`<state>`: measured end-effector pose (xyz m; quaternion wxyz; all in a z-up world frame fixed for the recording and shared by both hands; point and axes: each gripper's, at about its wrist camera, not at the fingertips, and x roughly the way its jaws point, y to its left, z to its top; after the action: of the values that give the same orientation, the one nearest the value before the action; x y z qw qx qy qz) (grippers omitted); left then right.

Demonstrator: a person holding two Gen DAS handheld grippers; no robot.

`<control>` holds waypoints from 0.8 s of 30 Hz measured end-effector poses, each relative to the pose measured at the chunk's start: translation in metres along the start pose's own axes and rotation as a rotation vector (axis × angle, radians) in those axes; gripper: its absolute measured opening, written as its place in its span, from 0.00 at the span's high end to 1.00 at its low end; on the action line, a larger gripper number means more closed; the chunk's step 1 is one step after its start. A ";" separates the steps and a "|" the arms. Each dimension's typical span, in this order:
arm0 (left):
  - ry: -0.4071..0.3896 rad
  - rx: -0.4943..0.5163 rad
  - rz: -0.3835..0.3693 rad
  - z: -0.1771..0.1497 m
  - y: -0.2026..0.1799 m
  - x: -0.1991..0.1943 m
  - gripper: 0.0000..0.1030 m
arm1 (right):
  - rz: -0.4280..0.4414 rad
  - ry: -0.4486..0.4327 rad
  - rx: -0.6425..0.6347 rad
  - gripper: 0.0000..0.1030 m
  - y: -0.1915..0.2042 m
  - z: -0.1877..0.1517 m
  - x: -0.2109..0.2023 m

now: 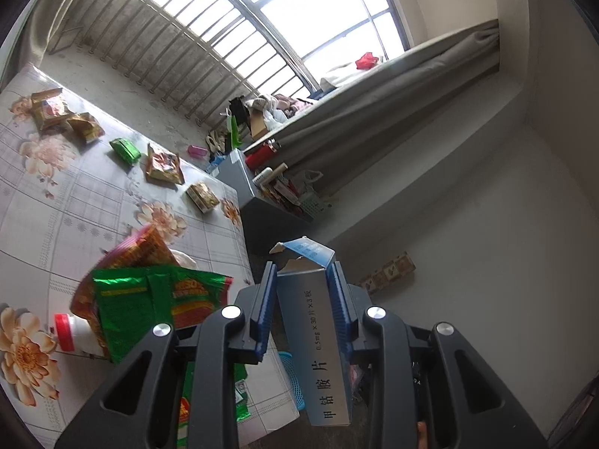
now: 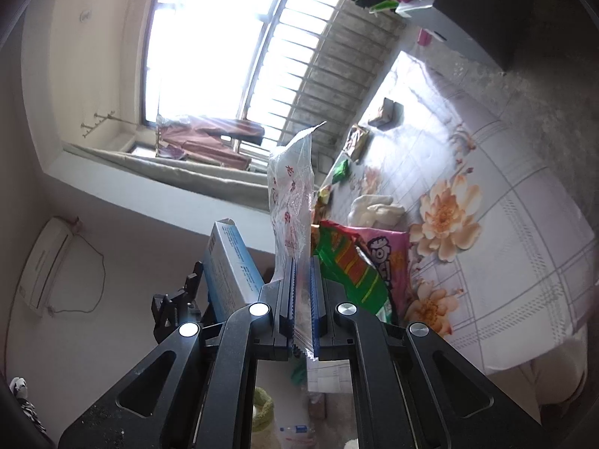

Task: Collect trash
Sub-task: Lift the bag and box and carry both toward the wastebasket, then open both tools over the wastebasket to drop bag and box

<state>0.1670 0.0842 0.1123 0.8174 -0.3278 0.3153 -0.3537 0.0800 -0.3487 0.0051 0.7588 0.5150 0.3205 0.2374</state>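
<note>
Right, trash in my grips: I have two pieces held at once, one in each gripper.
Medicine box: my left gripper (image 1: 302,280) is clamped on a long blue-and-grey carton (image 1: 322,336), pads pressing both long sides, its torn flap open at the far end; it is lifted off the table.
Same box, other view: I see it (image 2: 228,273) just left of my right tool, tilted.
Plastic wrapper: my right gripper (image 2: 303,284) is pinched nearly closed on a thin clear wrapper with red print (image 2: 294,194), which stands up beyond the fingertips.
Trash on the table: a green foil bag (image 1: 149,303) over a red-and-gold bag (image 1: 138,250), a small white bottle with a red cap (image 1: 71,333) beside them; farther off, a small green packet (image 1: 125,149) and several gold snack packs (image 1: 164,164).
Table: flowered cloth (image 1: 56,194), seen tilted in both views.
Blue basket: a mesh rim (image 1: 290,378) shows below the box, by the table edge.
Beyond: grey cabinet (image 1: 243,187) with clutter, grey curtain (image 1: 393,112), barred window (image 1: 209,22).
</note>
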 end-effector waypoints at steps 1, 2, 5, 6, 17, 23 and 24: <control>0.021 0.009 -0.005 -0.007 -0.008 0.011 0.74 | -0.001 -0.020 0.010 0.95 -0.006 -0.001 -0.012; 0.043 0.017 -0.010 -0.014 -0.015 0.022 0.74 | -0.001 -0.038 0.020 0.95 -0.011 -0.002 -0.023; 0.101 0.039 -0.029 -0.036 -0.037 0.052 0.74 | -0.012 -0.099 0.047 0.95 -0.030 -0.005 -0.061; 0.122 0.050 -0.037 -0.046 -0.045 0.064 0.74 | -0.016 -0.116 0.057 0.95 -0.036 -0.007 -0.072; 0.329 0.215 -0.014 -0.141 -0.121 0.197 0.74 | -0.143 -0.338 0.207 0.95 -0.124 -0.032 -0.200; 0.431 0.385 0.049 -0.201 -0.149 0.276 0.74 | -0.339 -0.461 0.312 0.95 -0.179 -0.039 -0.254; 0.449 0.406 0.059 -0.211 -0.152 0.290 0.74 | -0.372 -0.471 0.332 0.95 -0.189 -0.038 -0.258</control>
<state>0.1128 -0.2905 0.0215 0.7860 -0.0621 0.4201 -0.4493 -0.1183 -0.5706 -0.1193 0.7479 0.6051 0.2590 -0.0860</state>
